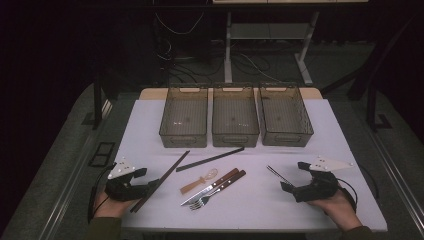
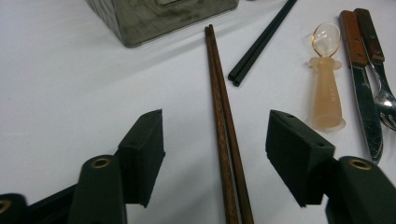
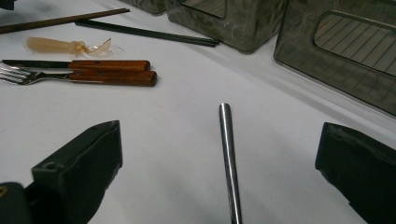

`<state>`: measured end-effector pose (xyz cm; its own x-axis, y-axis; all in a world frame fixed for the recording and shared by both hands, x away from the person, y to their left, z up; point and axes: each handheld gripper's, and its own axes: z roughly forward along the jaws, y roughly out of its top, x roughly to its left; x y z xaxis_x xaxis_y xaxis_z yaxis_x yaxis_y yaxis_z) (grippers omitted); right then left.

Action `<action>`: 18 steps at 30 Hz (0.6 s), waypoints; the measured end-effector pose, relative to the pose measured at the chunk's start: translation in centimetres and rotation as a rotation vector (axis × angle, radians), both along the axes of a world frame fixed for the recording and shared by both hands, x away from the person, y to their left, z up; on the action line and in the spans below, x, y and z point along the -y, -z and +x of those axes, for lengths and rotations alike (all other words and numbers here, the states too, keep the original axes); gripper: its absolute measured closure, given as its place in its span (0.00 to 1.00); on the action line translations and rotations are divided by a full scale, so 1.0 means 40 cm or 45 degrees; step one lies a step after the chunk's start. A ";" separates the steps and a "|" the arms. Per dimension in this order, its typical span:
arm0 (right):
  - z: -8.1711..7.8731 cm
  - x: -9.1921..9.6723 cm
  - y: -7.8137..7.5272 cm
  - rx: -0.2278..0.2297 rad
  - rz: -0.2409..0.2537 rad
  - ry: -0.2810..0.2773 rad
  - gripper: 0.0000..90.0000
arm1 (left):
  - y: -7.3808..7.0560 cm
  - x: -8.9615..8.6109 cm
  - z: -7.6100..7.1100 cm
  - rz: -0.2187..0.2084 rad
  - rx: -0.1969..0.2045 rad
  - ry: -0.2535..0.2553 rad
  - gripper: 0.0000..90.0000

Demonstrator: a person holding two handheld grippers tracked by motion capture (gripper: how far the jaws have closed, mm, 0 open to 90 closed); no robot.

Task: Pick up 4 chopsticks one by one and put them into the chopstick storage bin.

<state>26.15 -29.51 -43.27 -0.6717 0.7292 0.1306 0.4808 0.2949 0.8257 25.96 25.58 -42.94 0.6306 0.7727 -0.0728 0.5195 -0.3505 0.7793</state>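
Observation:
A pair of brown wooden chopsticks [image 1: 162,180] [image 2: 223,121] lies on the white table and runs between the jaws of my left gripper [image 1: 150,179] [image 2: 215,135]. The jaws are open, with a gap on each side of the sticks. My right gripper [image 1: 292,176] [image 3: 219,149] is open wide around a slim metal chopstick [image 1: 277,175] [image 3: 228,154] and does not touch it. Between the two grippers lie black chopsticks [image 1: 210,159] [image 2: 261,42] [image 3: 149,31], a translucent orange spoon [image 1: 200,181] [image 2: 326,88] [image 3: 65,45], and a wooden-handled knife [image 2: 362,79] and fork [image 2: 380,79].
Three clear smoky bins stand side by side at the back of the table: left [image 1: 183,140], middle [image 1: 235,140], right [image 1: 286,140]. Bare white tabletop [image 1: 320,145] lies between the bins and the cutlery. Dark floor and desk legs are beyond the table.

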 end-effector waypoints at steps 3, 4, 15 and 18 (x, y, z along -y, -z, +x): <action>0.000 0.000 0.000 0.000 -0.002 -0.001 0.01 | 0.003 -0.001 0.001 -0.001 -0.016 0.004 0.51; 0.000 0.000 0.000 0.000 -0.002 -0.002 0.01 | 0.004 -0.001 0.002 -0.007 -0.026 0.006 0.55; 0.000 -0.001 0.000 0.001 -0.007 -0.002 0.01 | 0.010 -0.005 0.003 0.005 -0.051 0.022 0.79; -0.001 0.000 0.000 0.002 -0.010 -0.004 0.01 | 0.014 -0.004 0.004 0.016 -0.063 0.025 0.80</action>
<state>26.12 -29.50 -43.26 -0.6741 0.7283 0.1236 0.4784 0.3029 0.8242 26.10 25.73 -43.49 0.6414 0.7613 -0.0945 0.5503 -0.3708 0.7481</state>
